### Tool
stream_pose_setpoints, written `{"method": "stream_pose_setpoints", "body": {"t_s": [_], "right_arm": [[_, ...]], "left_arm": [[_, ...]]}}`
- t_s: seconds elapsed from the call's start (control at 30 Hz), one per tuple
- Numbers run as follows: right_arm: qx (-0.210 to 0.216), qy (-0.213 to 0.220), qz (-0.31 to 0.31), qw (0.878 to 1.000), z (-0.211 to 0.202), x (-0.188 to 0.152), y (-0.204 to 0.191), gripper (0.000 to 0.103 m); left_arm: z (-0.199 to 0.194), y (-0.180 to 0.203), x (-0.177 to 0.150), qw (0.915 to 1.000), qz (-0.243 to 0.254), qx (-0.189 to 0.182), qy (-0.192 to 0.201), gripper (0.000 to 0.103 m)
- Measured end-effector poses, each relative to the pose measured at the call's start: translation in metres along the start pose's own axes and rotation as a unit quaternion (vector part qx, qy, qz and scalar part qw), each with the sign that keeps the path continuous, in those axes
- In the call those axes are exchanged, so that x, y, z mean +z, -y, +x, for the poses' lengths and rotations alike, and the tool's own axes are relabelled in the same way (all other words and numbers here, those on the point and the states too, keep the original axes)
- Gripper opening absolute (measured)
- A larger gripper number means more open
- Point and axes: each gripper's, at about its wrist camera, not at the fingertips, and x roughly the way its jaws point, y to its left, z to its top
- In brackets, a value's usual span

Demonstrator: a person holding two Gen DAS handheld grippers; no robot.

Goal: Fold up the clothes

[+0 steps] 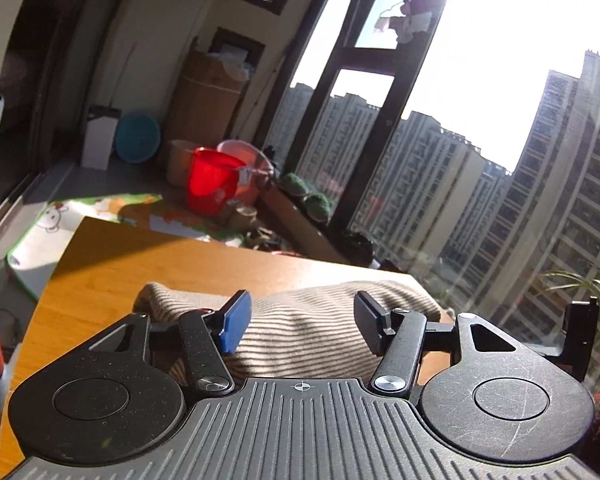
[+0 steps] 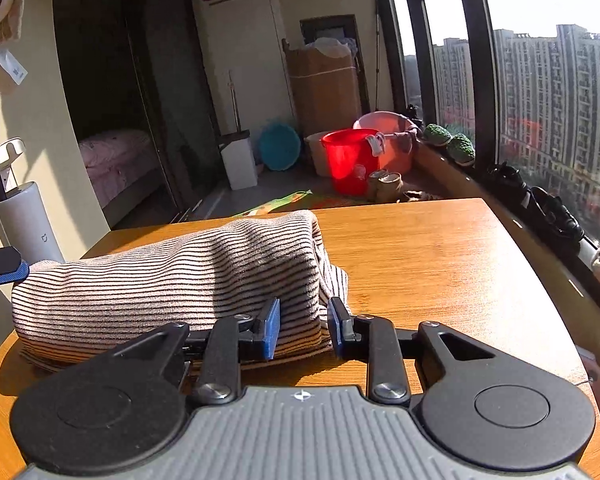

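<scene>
Left wrist view puts my left gripper (image 1: pixel 300 322) over the striped garment (image 1: pixel 300 328), which lies folded into a thick bundle on the wooden bench (image 1: pixel 112 268). Its jaws stand wide, with the blue pad (image 1: pixel 236 326) on one side and the dark finger (image 1: pixel 370 326) on the other; the cloth shows in the gap between them, but neither pad presses on it.

From the right wrist view, the same striped garment (image 2: pixel 168 280) sits toward the left half of the bench (image 2: pixel 440 264), one end bulging up and a loose edge spilling out at its right end. My right gripper (image 2: pixel 304 330) is at the near right corner of the bundle with its jaws narrow; a fold of the striped cloth fills the space between the two blue pads (image 2: pixel 272 330). I cannot tell whether they pinch it or merely flank it.

At the far left edge of this view, the tip of my other gripper shows just beside the garment's left end.

Beyond the bench stand a red bucket (image 2: pixel 350 158) and a pink basin (image 2: pixel 386 124) by the window.
</scene>
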Motion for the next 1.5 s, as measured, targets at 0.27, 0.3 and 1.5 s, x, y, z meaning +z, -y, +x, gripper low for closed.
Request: {"method": "stream_pose_setpoints", "body": {"t_s": [0.27, 0.3, 1.5], "right_arm": [[0.058, 0.052, -0.046, 0.996, 0.008, 0.031, -0.034, 0.055], [0.064, 0.043, -0.045, 0.996, 0.019, 0.031, -0.038, 0.056], [-0.004, 0.023, -0.040, 0.999, -0.018, -0.021, -0.038, 0.061]], "left_arm": [[0.018, -0.006, -0.022, 0.9996, 0.020, 0.010, -0.017, 0.060], [0.022, -0.007, -0.022, 0.9994, 0.029, 0.016, -0.015, 0.059], [0.005, 0.000, -0.026, 0.9966, 0.075, 0.031, -0.015, 0.077]]}}
